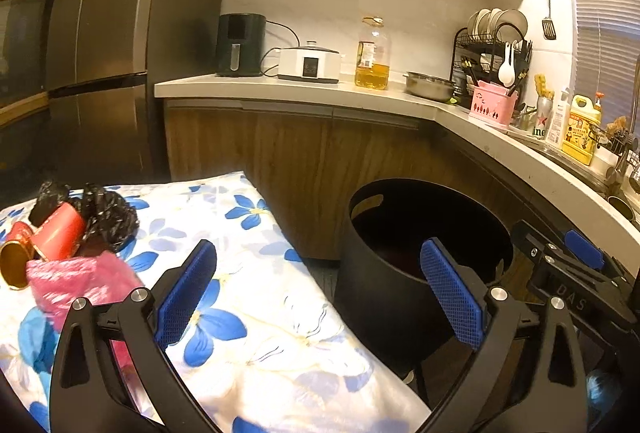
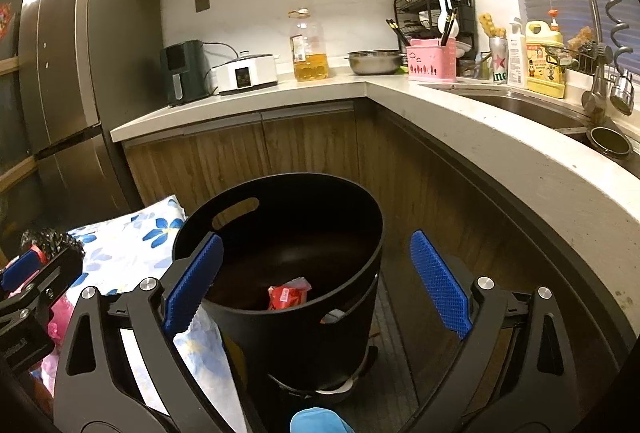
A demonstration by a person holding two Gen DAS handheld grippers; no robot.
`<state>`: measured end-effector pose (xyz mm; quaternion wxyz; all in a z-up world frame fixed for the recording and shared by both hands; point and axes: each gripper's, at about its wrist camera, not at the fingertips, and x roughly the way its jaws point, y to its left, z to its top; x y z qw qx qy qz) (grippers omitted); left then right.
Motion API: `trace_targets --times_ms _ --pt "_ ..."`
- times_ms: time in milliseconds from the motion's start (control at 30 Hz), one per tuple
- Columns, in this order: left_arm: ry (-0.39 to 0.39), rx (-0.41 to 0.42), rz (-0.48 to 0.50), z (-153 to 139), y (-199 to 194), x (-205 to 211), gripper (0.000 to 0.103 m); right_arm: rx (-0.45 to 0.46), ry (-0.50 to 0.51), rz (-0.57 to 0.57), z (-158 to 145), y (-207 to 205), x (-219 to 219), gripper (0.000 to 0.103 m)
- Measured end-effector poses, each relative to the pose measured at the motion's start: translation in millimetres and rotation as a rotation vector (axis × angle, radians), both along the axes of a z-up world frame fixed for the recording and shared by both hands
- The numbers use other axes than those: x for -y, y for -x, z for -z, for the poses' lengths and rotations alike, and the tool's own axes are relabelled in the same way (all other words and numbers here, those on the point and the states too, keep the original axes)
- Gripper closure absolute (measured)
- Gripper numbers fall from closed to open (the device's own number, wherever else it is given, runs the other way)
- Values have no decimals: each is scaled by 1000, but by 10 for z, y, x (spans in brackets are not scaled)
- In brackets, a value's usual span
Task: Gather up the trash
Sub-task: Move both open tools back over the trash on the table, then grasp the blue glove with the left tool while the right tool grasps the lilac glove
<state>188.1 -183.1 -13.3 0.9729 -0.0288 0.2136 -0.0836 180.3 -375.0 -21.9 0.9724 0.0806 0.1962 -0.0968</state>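
A black bin (image 2: 296, 313) stands on the floor beside a table with a blue-flowered cloth (image 1: 256, 313). A red wrapper (image 2: 286, 296) lies inside the bin. On the cloth at the left lie a red can (image 1: 60, 235), a second can with a gold end (image 1: 16, 257), a crumpled black bag (image 1: 108, 211) and a pink plastic bag (image 1: 76, 279). My left gripper (image 1: 320, 297) is open and empty above the cloth's right edge. My right gripper (image 2: 316, 283) is open and empty over the bin. The right gripper also shows in the left wrist view (image 1: 568, 265).
An L-shaped counter (image 2: 460, 105) wraps behind and to the right of the bin, with wooden cabinets below. On it stand an air fryer (image 1: 240, 45), a cooker, an oil bottle (image 2: 308, 47), a steel bowl, a dish rack and a sink. A fridge (image 1: 100, 45) stands at the left.
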Motion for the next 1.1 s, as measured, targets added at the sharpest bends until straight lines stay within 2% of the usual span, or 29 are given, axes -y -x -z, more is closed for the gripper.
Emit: trace_targets --times_ms 600,1100 --pt "-3 24 -44 -51 446 -293 6 6 20 -10 -45 398 -332 9" --pt "5 36 -142 -3 880 -765 6 30 38 -73 -35 707 -835 9"
